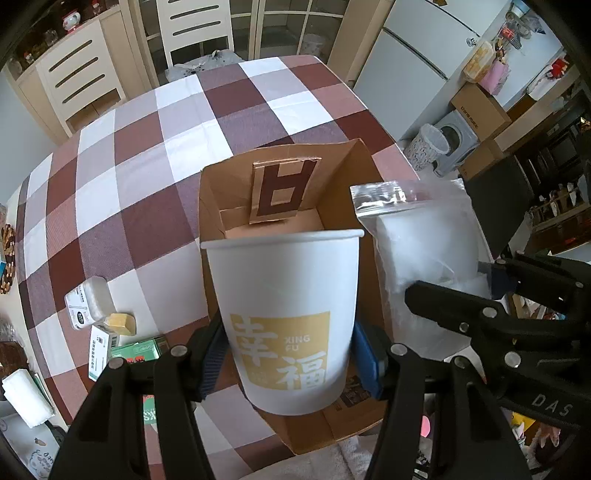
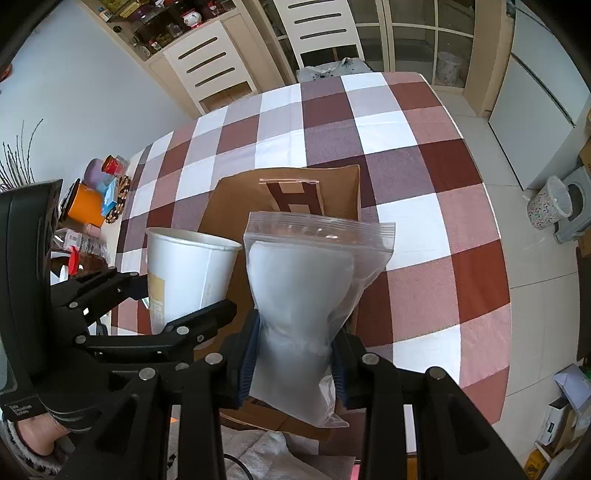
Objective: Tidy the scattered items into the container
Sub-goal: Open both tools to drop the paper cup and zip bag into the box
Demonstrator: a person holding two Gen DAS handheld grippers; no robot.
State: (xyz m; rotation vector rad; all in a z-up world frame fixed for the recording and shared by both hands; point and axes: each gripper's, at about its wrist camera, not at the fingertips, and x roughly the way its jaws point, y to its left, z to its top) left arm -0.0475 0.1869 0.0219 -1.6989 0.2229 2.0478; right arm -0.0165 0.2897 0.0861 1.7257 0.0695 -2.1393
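My left gripper is shut on a white paper cup with a gold label, held upright over the open cardboard box. The cup also shows in the right wrist view. My right gripper is shut on a clear zip bag of white material, held above the box's right side; the bag shows beside the cup in the left wrist view. The box interior holds only a cardboard flap with a brown letter.
The box stands on a checked tablecloth near the front edge. Small boxes and packets and a white pack lie at the front left. Jars and an orange tub sit at the table's left edge. Chairs stand behind.
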